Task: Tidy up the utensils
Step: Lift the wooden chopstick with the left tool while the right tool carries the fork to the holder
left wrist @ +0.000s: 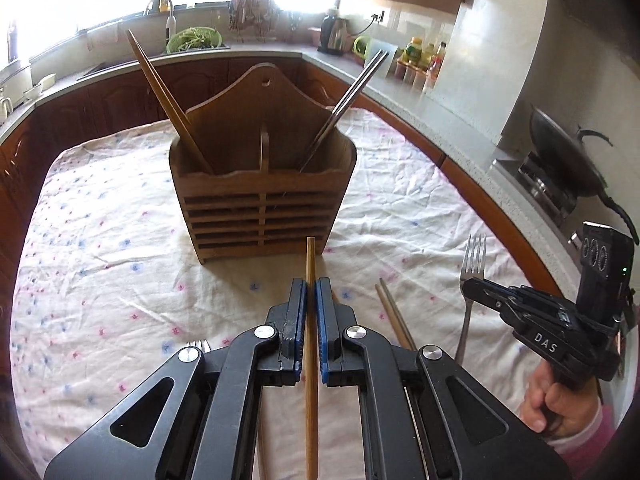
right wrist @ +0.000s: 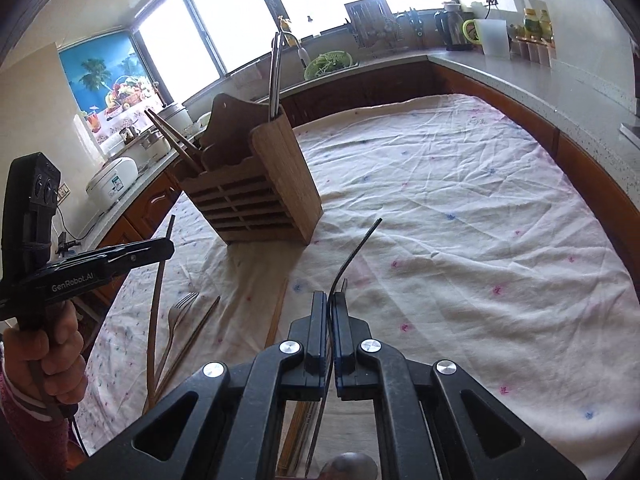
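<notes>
While the wooden caddy (left wrist: 264,196) stands mid-cloth with chopsticks leaning in both compartments, a wooden chopstick (left wrist: 311,320) is clamped in the left gripper (left wrist: 311,292) and a fork (right wrist: 352,256) in the right gripper (right wrist: 331,304). Open tablecloth (right wrist: 480,220) is seen to the caddy's right.

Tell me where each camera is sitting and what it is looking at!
Left wrist view: on the left gripper, shut on a wooden chopstick, facing the slatted wooden utensil holder; the right gripper and its hand show at right.
Right wrist view: on the right gripper, shut on a metal fork, facing the holder's corner; the left gripper and its hand show at left.
Shared: the holder and the flowered white tablecloth.
</notes>
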The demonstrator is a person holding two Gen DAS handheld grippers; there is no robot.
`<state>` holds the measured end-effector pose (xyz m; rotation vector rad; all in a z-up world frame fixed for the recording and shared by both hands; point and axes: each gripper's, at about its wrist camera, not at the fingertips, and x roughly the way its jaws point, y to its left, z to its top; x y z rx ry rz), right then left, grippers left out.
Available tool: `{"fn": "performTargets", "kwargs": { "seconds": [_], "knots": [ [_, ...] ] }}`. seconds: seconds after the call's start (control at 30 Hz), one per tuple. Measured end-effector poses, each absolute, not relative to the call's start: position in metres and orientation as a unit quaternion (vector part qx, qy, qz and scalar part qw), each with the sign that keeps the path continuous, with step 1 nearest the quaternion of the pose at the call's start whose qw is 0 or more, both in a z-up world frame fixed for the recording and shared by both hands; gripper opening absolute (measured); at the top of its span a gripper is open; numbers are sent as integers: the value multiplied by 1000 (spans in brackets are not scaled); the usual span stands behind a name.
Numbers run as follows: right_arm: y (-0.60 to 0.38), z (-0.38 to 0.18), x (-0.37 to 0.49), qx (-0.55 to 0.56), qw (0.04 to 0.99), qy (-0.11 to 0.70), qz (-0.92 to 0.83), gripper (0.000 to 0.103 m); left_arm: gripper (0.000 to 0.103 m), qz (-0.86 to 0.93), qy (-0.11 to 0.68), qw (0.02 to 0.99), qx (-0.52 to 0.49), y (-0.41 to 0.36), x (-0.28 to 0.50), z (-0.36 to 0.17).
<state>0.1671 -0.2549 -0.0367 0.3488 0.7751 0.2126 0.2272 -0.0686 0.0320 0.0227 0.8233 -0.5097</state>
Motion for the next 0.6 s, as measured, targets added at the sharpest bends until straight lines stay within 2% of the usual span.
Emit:
{"fn": "performTargets", "kwargs": {
  "seconds": [0.3,0.6],
  "knots": [
    [-258,2,145,153,931,316,97,3,4,-250,338,907,-24,-38,192,76],
    [-248,24,131,134,944,283,106,3,4,-245,300,920,-60,-13,175,90]
  ]
}}
